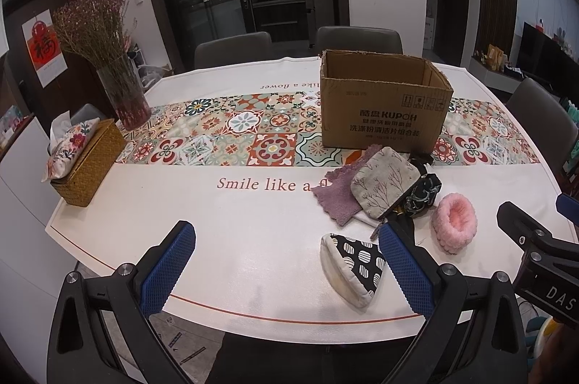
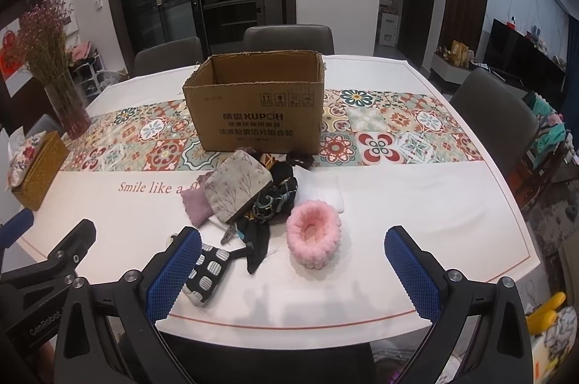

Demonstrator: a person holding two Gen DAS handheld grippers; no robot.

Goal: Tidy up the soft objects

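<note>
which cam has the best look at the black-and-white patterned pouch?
Left wrist. The black-and-white patterned pouch lies almost whole on the table's near edge, only its right corner behind a blue finger of the open left tool. In the right wrist view the open right tool's finger hides about half of the pouch.

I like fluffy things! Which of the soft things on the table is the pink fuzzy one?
The pink fluffy ring, lying alone at the right of the pile. The others are flat cloth: a grey pouch, a purple towel and a black-and-white pouch.
</note>
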